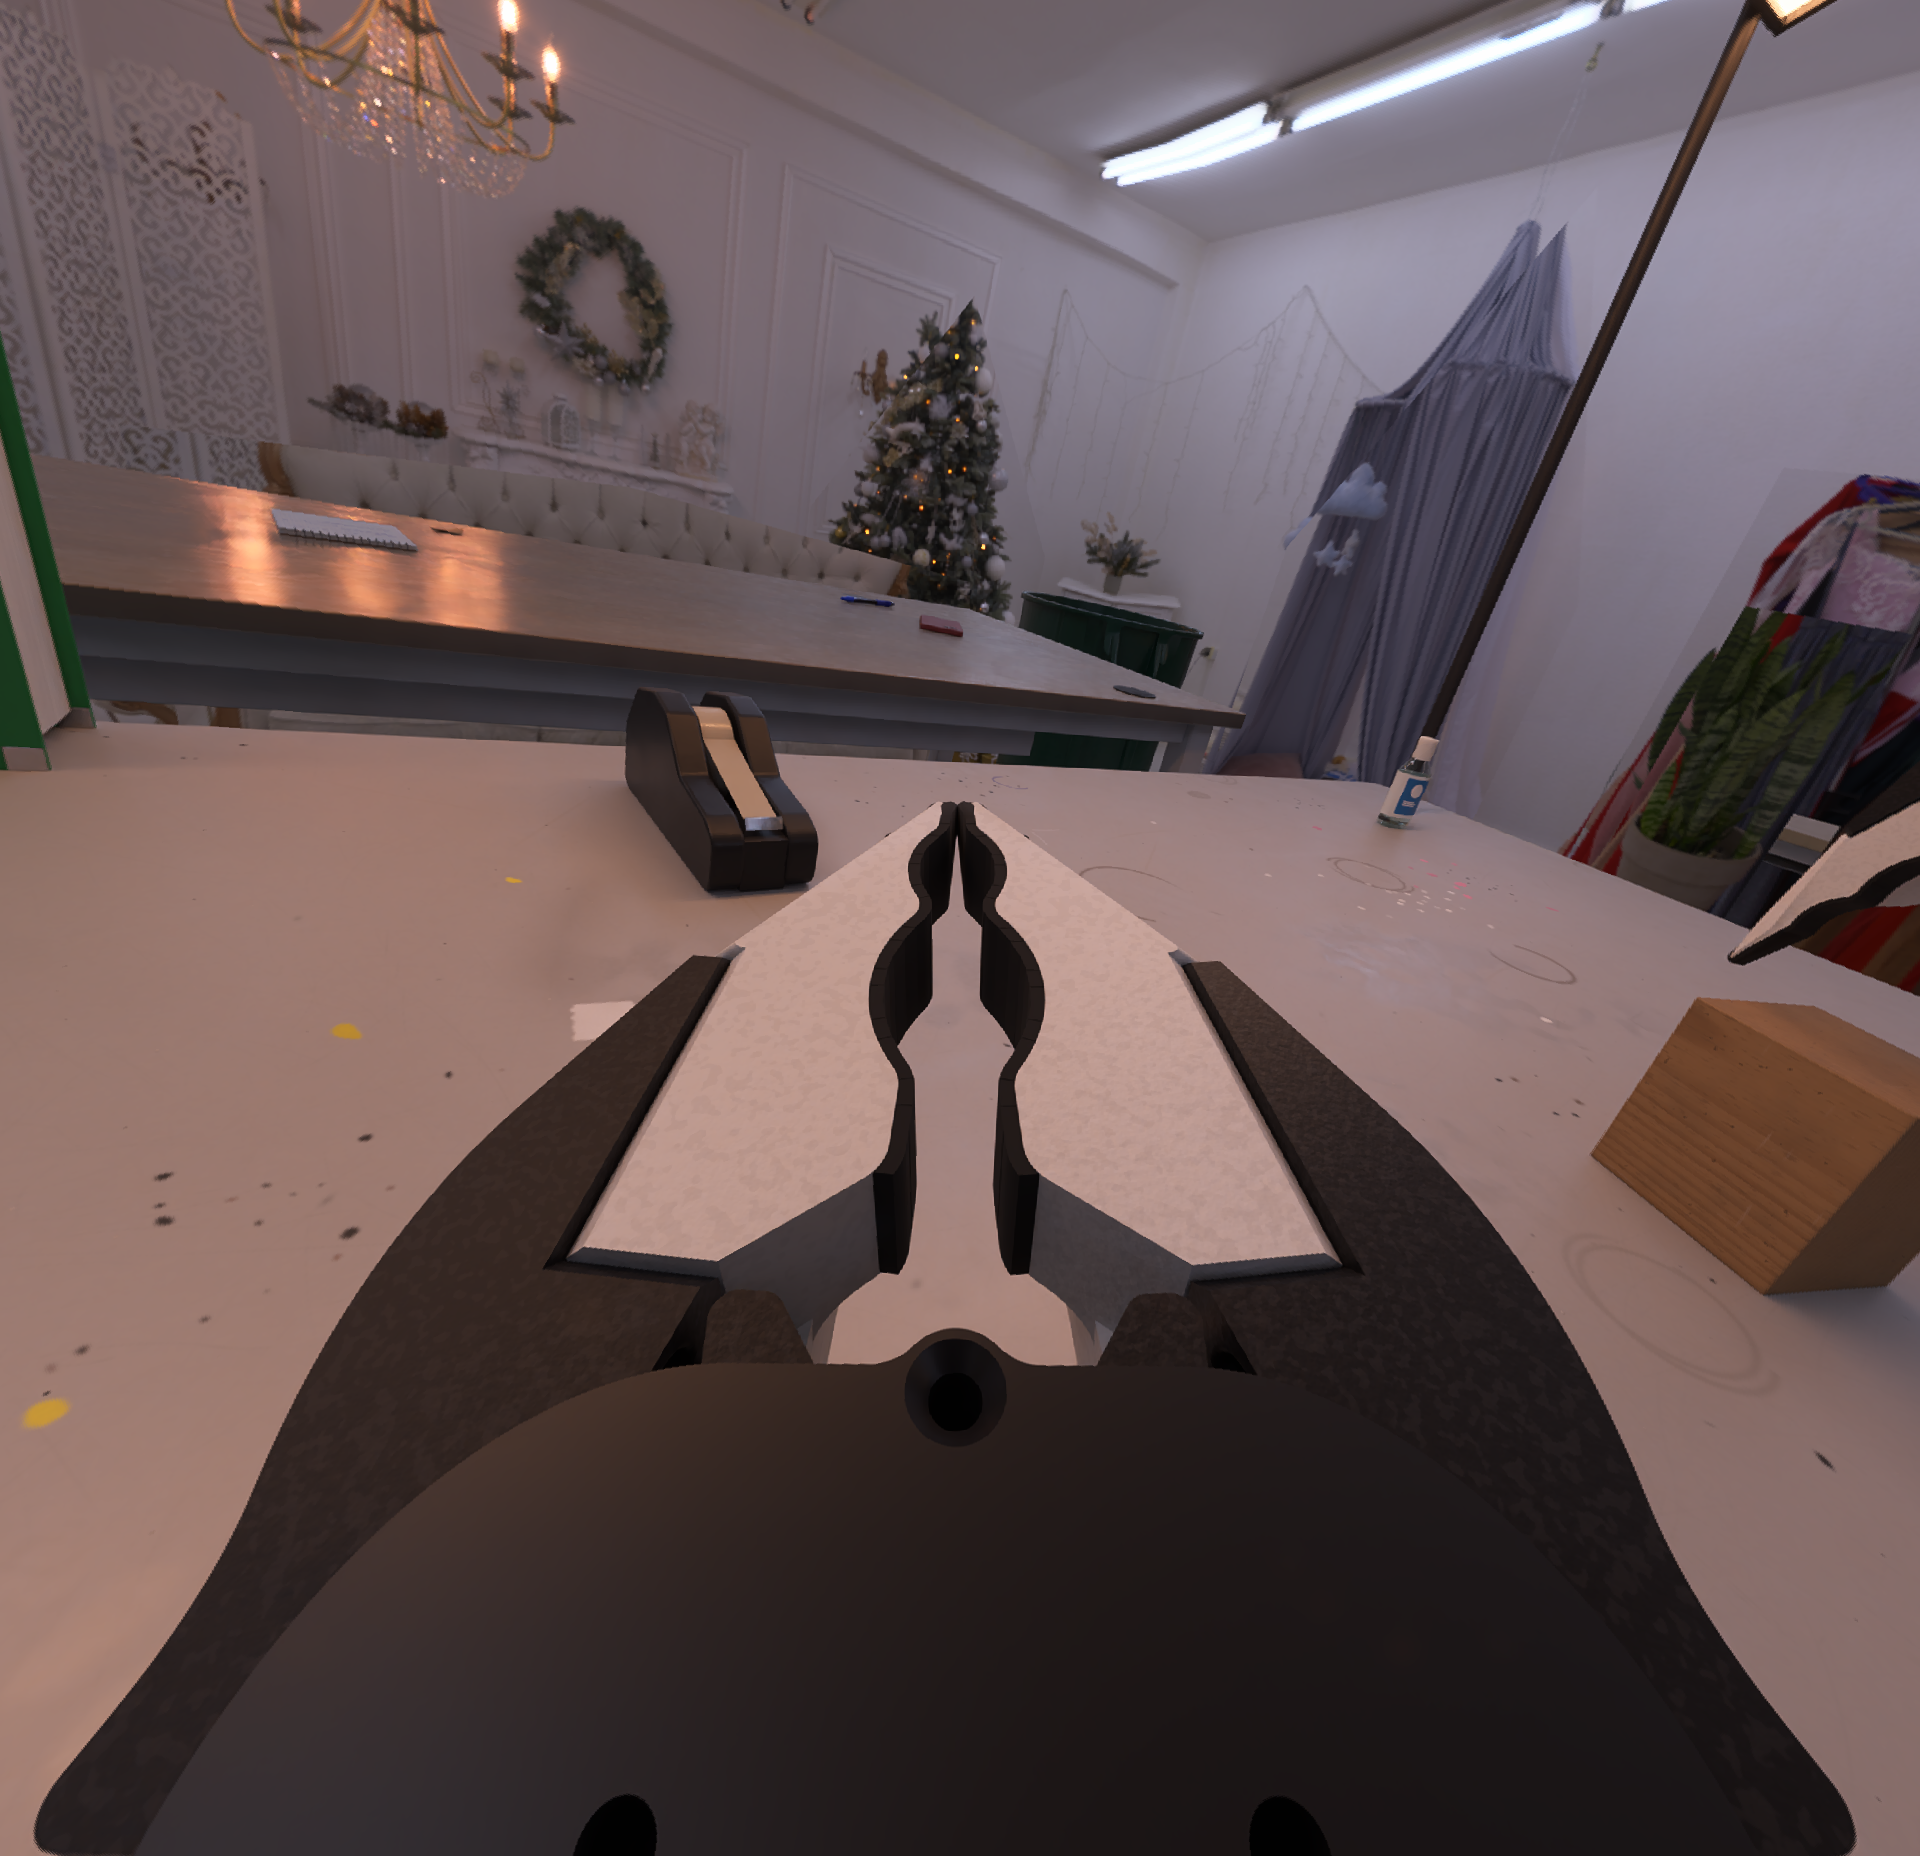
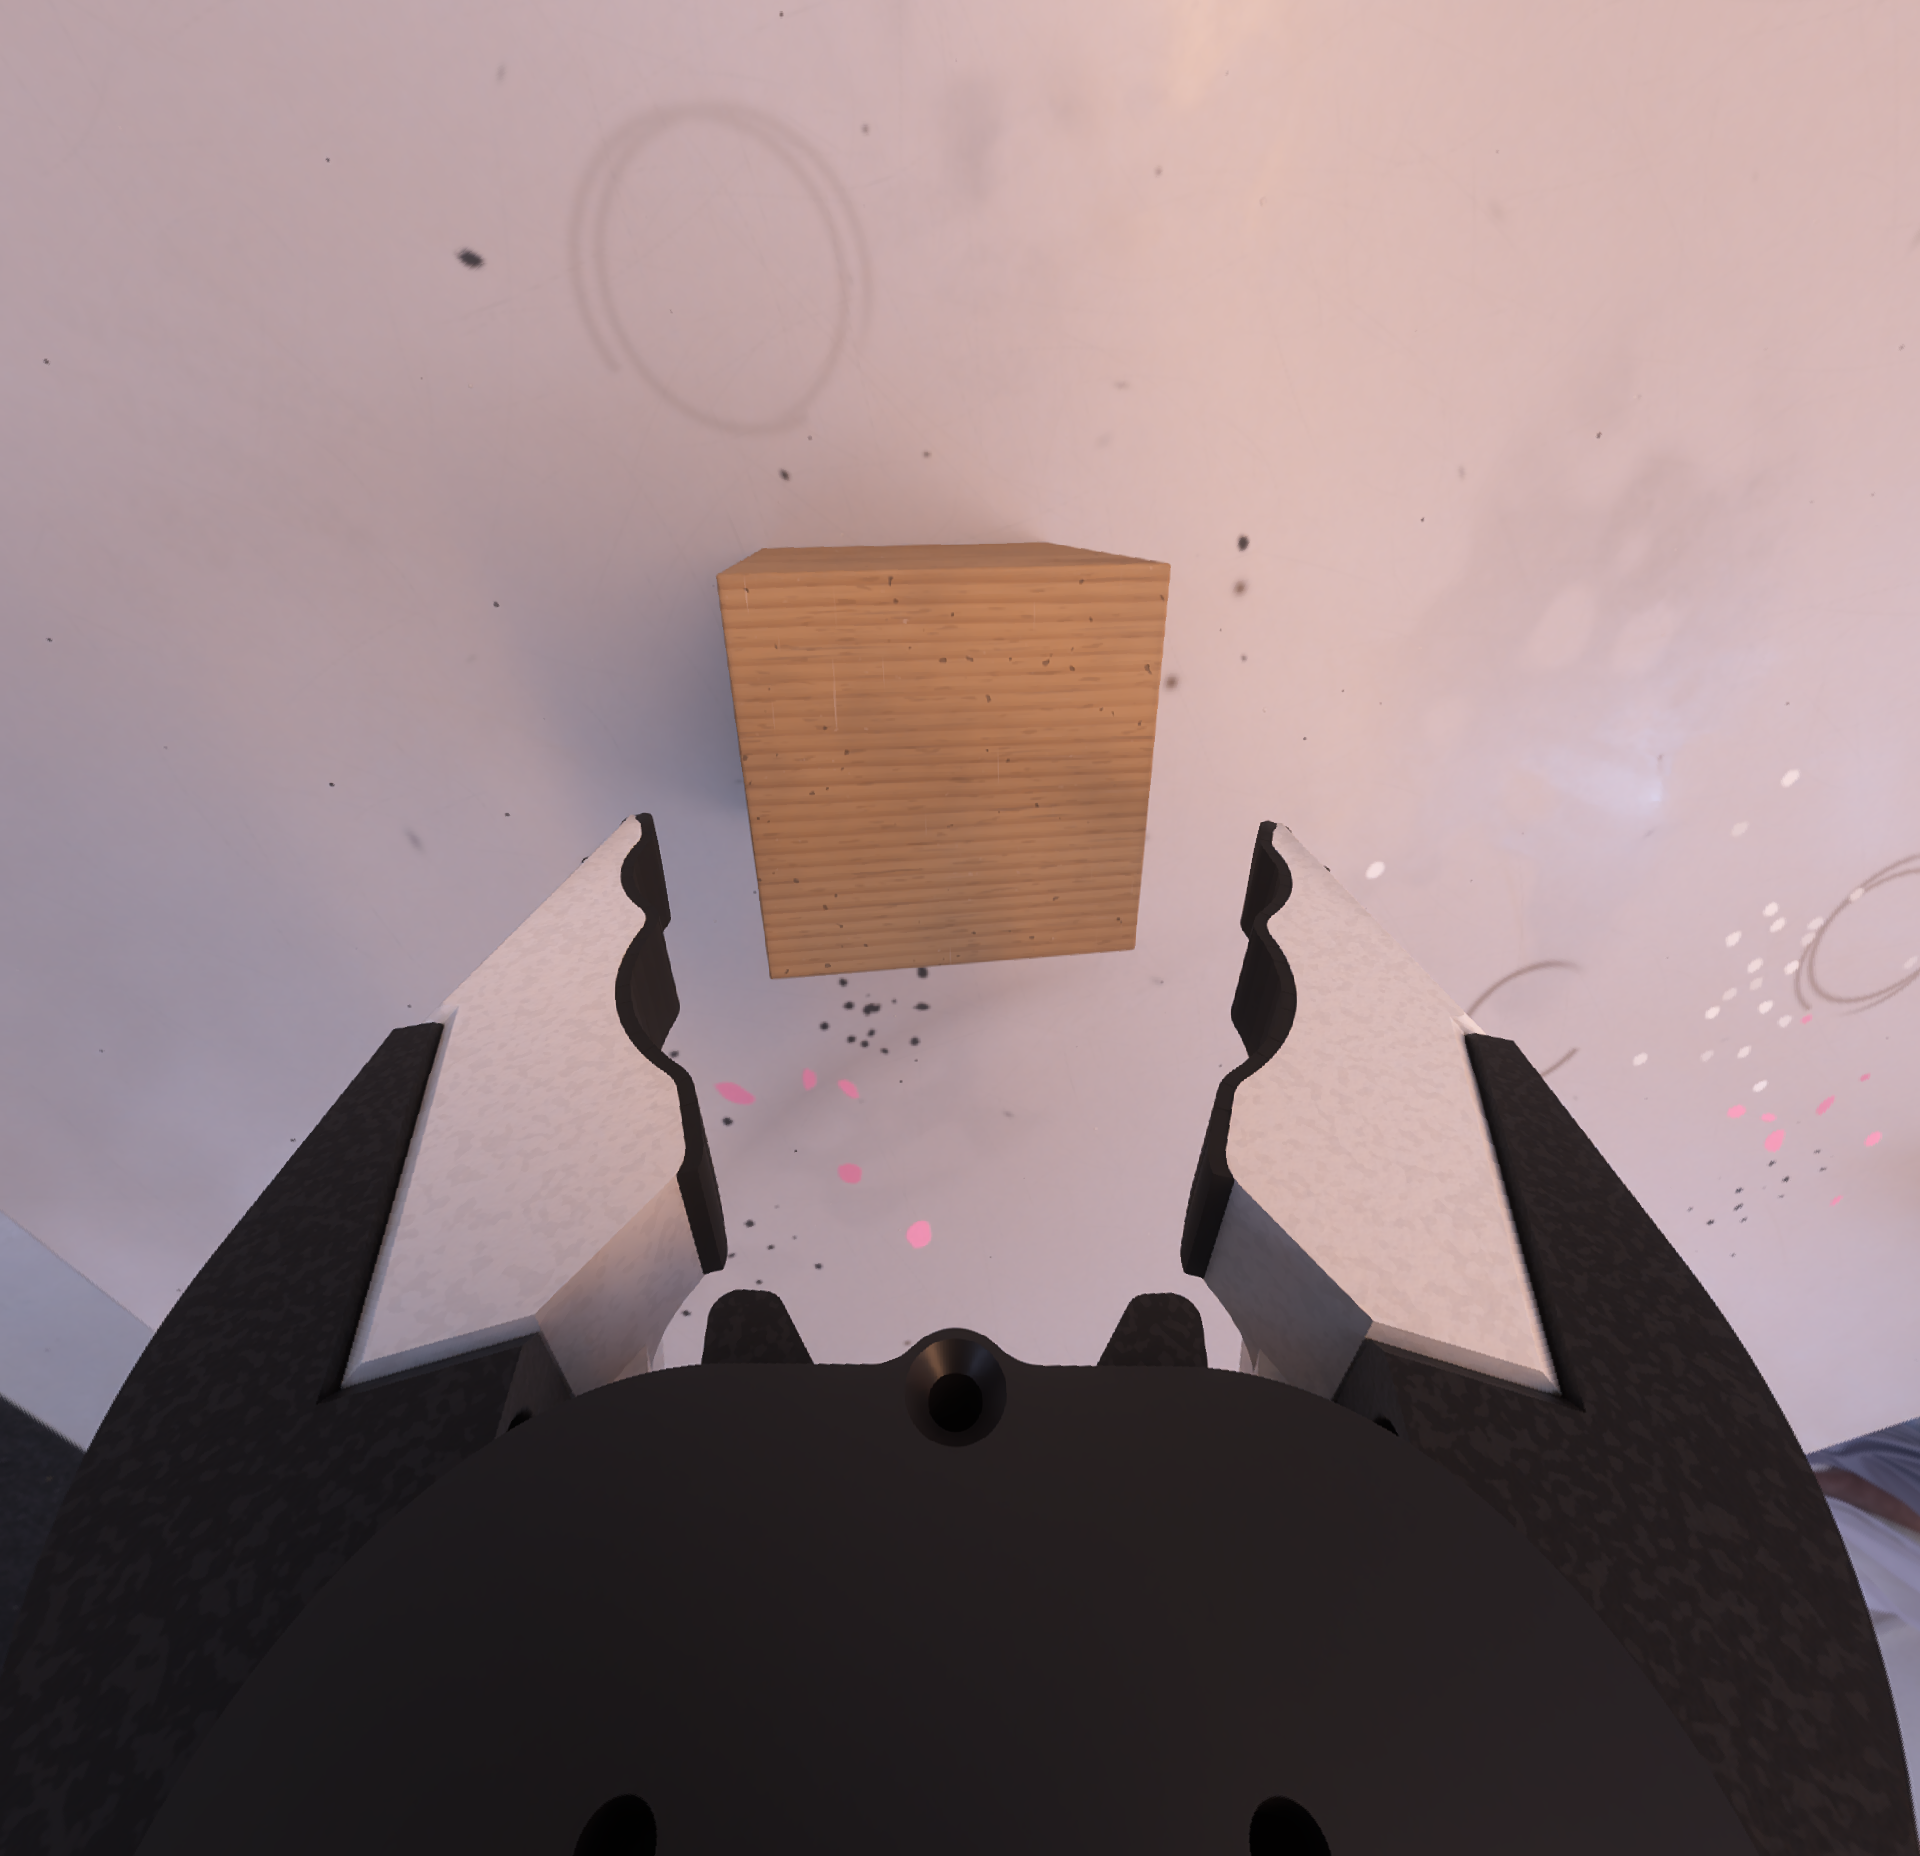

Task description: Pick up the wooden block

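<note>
The wooden block is a light brown cube resting on the pale, speckled table. In the right wrist view it lies straight ahead. My right gripper is open and looks down on it, its fingertips on either side of the block's near part, apart from it. In the left wrist view the block sits at the right edge. My left gripper is shut and empty, low over the table, to the left of the block. A finger of the right gripper shows above the block there.
A black tape dispenser stands on the table ahead of my left gripper. A small clear bottle stands near the far right edge. A long dark table lies beyond. A black lamp pole rises at the right.
</note>
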You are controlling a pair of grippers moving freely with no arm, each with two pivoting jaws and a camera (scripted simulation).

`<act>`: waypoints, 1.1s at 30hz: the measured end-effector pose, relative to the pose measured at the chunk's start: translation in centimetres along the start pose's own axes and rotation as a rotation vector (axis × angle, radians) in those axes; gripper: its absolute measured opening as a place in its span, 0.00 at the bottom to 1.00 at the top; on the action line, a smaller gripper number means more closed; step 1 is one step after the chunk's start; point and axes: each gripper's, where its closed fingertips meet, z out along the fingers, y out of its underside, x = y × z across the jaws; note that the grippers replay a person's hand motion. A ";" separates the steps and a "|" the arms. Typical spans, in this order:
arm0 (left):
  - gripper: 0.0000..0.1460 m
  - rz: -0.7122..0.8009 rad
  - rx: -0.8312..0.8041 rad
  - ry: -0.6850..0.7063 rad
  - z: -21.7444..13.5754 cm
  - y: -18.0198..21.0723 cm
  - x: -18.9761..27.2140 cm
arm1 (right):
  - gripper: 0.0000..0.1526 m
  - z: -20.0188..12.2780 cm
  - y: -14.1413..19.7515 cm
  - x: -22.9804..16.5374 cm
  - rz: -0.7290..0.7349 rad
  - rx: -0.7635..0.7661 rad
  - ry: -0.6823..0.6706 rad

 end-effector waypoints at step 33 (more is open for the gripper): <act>0.00 -0.004 -0.004 0.003 0.1 0.1 0.0 | 0.69 1.2 -0.4 0.0 -0.034 -0.066 -0.025</act>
